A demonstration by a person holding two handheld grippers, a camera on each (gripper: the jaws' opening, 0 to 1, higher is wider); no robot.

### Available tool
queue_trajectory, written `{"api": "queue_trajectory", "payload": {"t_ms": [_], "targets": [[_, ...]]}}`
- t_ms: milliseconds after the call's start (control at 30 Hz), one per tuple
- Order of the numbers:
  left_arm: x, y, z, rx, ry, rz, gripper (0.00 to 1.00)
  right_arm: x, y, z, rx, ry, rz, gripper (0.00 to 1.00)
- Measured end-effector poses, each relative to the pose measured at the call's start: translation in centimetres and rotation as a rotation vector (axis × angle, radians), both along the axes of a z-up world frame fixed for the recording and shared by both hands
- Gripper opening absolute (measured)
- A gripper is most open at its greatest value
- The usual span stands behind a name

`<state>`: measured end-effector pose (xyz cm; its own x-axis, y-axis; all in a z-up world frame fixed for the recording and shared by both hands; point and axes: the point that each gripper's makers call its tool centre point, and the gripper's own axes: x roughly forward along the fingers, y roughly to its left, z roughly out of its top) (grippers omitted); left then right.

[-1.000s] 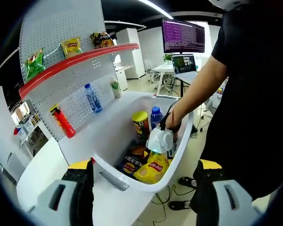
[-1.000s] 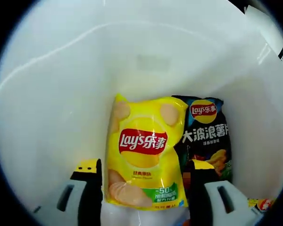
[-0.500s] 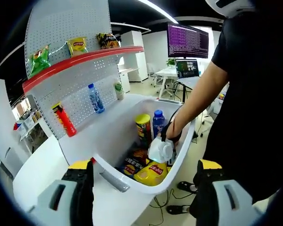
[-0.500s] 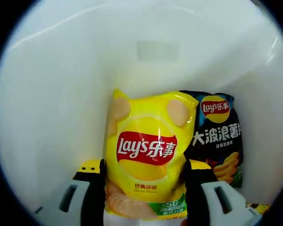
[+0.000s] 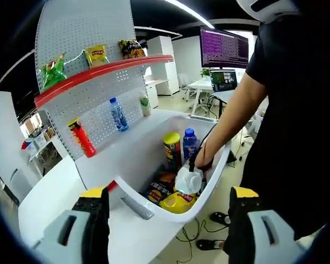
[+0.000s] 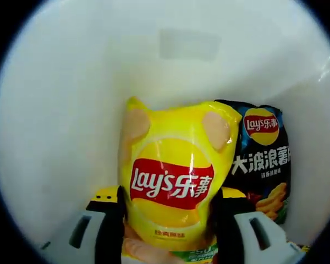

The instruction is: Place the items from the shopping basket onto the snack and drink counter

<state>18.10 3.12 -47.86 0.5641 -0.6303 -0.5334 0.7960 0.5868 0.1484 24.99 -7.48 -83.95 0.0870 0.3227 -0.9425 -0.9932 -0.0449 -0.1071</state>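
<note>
Where the white basket (image 5: 154, 159) stands on the white counter (image 5: 49, 192), its contents read as follows. Yellow chip bag (image 6: 168, 181): lies on the basket floor, logo face up, against the white wall (image 6: 55, 110); seen in the left gripper view as the yellow bag (image 5: 179, 202) at the near end of the basket. Black chip bag (image 6: 261, 162): just beside the yellow one, touching it and partly under its edge. Yellow can (image 5: 172, 149) and blue-capped bottle (image 5: 190, 146): upright, side by side, at the far end of the basket.

Right gripper (image 6: 168, 206): down inside the basket, jaws set on either side of the yellow bag's lower half and pressing its edges, so it grips the bag. From the left gripper view it shows as a white body (image 5: 188, 180) under the person's hand (image 5: 202, 160), directly over the yellow bag.

Left gripper (image 5: 168, 220): jaws wide apart, nothing between them, held apart from the basket on its near side, over the counter edge.

Pegboard display (image 5: 93, 66) behind the counter: red shelf (image 5: 99, 74) carrying a green bag (image 5: 54, 71), a yellow bag (image 5: 97, 55) and a dark bag (image 5: 132, 48). Below the shelf, against the pegboard: red tube (image 5: 82, 138), tilted; clear bottle (image 5: 119, 114); small white bottle (image 5: 146, 104).

Background: desks with lit monitors (image 5: 224, 49).
</note>
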Motion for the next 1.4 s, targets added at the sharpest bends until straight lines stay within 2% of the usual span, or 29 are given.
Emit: {"api": "queue_trajectory", "payload": {"t_ms": [333,467,667,867,1133,1400], "targets": [[-0.1,0.7,-0.4,0.023,0.006,0.021,0.90,-0.1,0.1,-0.3,-0.013,0.048,0.003,0.65],[-0.1,0.7,-0.2,0.017,0.001,0.023,0.90,-0.3,0.1,-0.3,-0.013,0.042,0.005,0.62],[-0.1,1.2,-0.5,0.029,0.001,0.036,0.88,-0.1,0.1,0.1,-0.016,-0.001,0.018,0.48],[0.0,1.2,-0.4,0.021,-0.006,0.039,0.88,0.1,-0.1,0.8,-0.001,0.002,0.014,0.40],[0.0,1.3,-1.1,0.052,0.002,0.034,0.88,0.2,-0.2,1.4,0.015,0.000,-0.005,0.37],[0.0,1.2,-0.7,0.044,-0.007,0.030,0.88,0.9,-0.4,2.6,0.044,0.004,-0.063,0.36]]}}
